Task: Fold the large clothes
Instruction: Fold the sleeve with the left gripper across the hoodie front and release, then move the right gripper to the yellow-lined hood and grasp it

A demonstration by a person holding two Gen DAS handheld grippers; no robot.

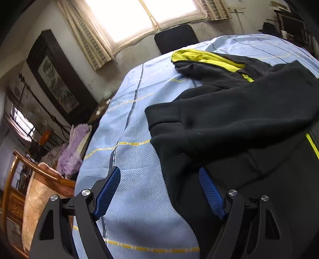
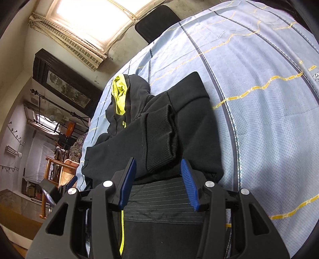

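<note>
Both jaws stand clear: your left gripper (image 1: 159,191) wide at the black hoodie (image 1: 229,123)'s edge, your right gripper (image 2: 158,183) narrower over its hem; next, grip and fold toward the hood (image 2: 119,93).

Daylight blazed through the big white-framed window (image 1: 139,16); a dark-framed landscape painting (image 1: 57,83) hung on the pale stained wall (image 1: 135,53), a carved wooden armchair (image 1: 35,189) stood below, left.

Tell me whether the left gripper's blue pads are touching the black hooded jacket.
Cannot tell. In the left wrist view the left gripper stands open over the jacket's edge; the right-hand pad overlaps black cloth, no contact shown.
</note>
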